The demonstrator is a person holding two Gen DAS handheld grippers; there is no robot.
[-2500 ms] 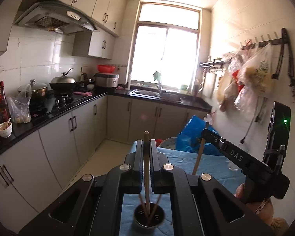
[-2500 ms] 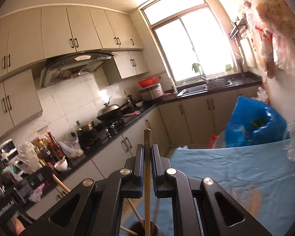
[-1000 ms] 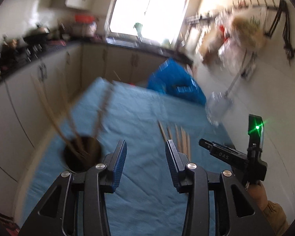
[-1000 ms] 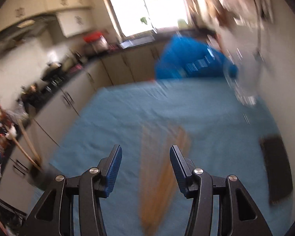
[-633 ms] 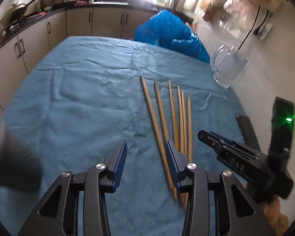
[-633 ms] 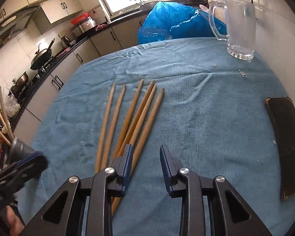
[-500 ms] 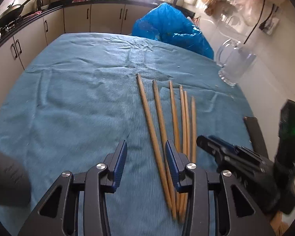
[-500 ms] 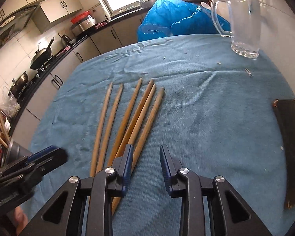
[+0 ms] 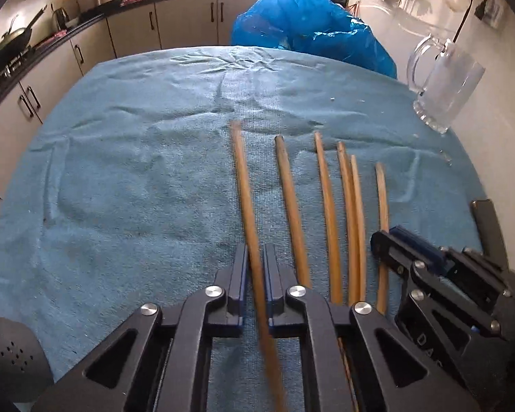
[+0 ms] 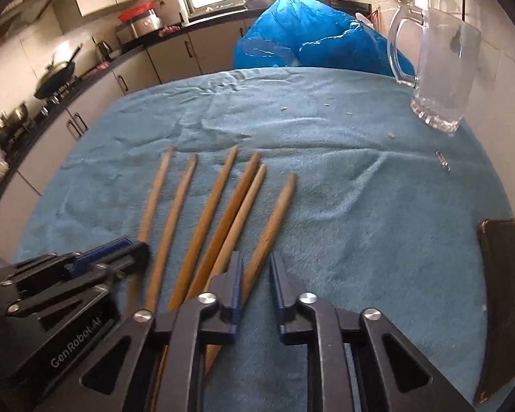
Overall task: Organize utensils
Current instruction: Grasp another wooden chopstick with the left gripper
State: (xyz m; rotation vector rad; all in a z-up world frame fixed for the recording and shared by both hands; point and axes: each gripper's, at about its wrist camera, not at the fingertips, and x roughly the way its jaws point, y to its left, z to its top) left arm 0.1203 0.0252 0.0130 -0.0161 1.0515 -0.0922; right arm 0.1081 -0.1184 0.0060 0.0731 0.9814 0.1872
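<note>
Chopsticks (image 9: 329,206) lie in a loose row of six on the blue towel (image 9: 137,171) that covers the surface, all pointing toward the glass mug (image 9: 443,92) side and the blue bag (image 9: 309,24) beyond it. Your left tongs (image 9: 255,267) have closed on the stick farthest from the mug (image 9: 243,185), gripping it near its lower end; the pads press it from both sides. Your right tongs (image 10: 254,281) are narrowing around the stick nearest the mug (image 10: 274,219), which sits between the blue pads, but a gap shows on the mug side, so they do not yet hold it.

Expect these sticks to be light, stiff and rather smooth, so they will probably roll on the towel and pivot in the pads if you grip far from the middle. You hold the left one near one end, so its long free part may droop or swing when lifted; keep the lift slow and the stick in line with the pads. For the right one, let the pads meet squarely on the wood, clear of the neighbouring pair (image 10: 237,206) that touch each other just beside it. A dark flat object (image 10: 501,292) lies at the towel's edge below the mug, well apart from the sticks.
</note>
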